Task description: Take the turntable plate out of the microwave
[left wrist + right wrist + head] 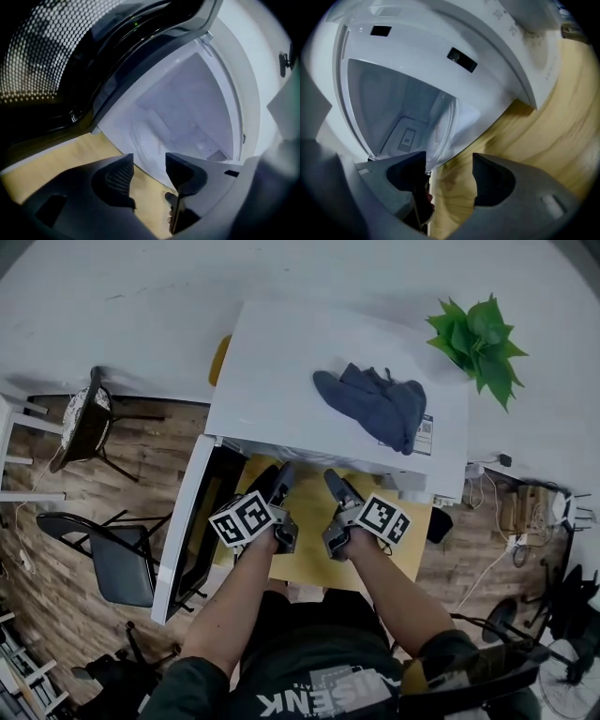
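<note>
Left tool and right tool are held spread, empty, before the open microwave, apparently readied for the turntable plate inside.

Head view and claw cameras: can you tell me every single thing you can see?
microwave: one, white, on the table, door open
turntable plate: one, clear, inside the microwave
cloth: one, blue, on top of the microwave
plant: one, green, at the microwave's right
table: one, yellow wood, under the microwave
chairs: two, dark, floor at left
left claw: one, grey, open, empty
right claw: one, grey, open, empty
</note>
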